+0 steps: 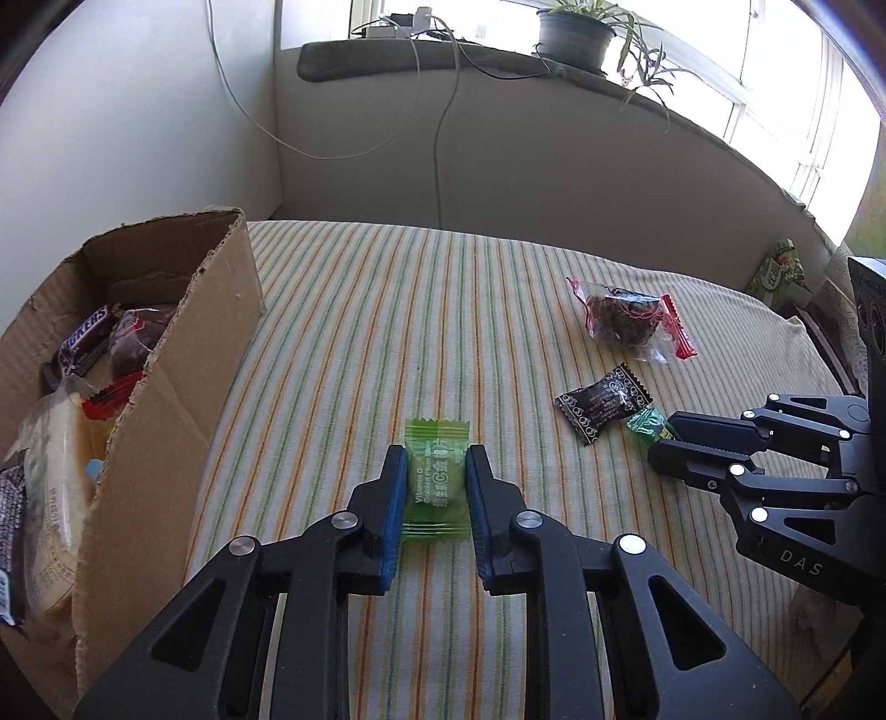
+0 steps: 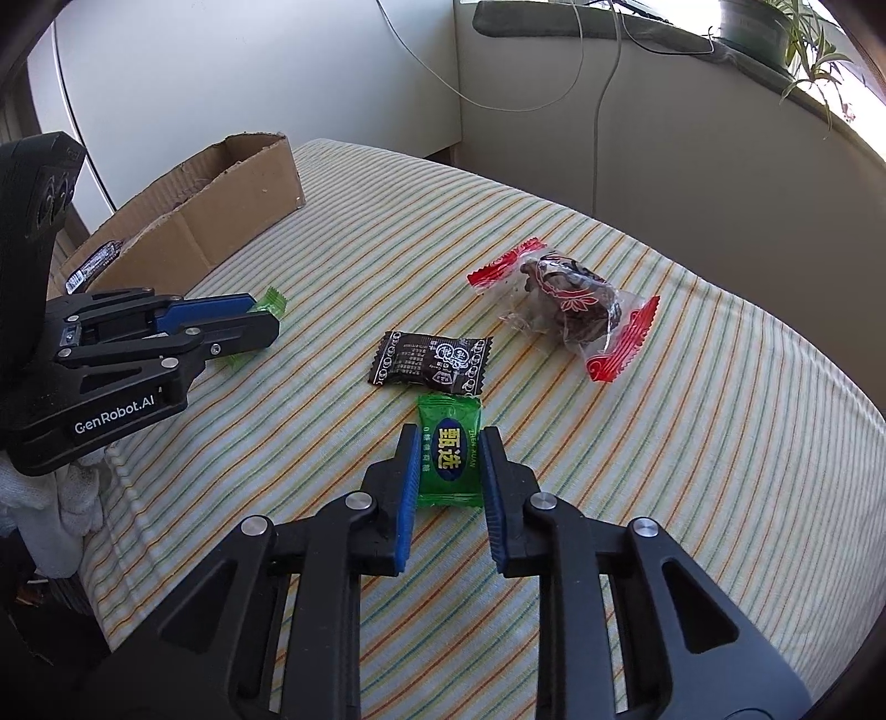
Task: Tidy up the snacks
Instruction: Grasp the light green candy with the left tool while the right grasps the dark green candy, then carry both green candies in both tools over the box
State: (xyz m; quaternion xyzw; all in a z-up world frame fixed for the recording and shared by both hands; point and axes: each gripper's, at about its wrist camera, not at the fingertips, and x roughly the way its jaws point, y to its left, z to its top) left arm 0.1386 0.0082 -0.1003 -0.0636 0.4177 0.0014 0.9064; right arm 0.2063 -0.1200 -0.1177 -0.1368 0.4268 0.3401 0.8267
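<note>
A cardboard box [image 1: 166, 354] stands open at the left edge of the striped cloth [image 1: 387, 310], holding a chocolate bar [image 1: 83, 338] and other wrapped snacks. The left gripper [image 1: 433, 471] is clamped on a light green candy [image 1: 434, 479] lying on the cloth; the right gripper [image 2: 446, 462] pinches a darker green candy [image 2: 448, 451]. Just beyond it lie a black candy [image 2: 431, 363] and a clear red-ended packet [image 2: 565, 304]. A potted plant [image 1: 576, 30] sits on the sunlit window ledge, cables hanging down the wall.
</note>
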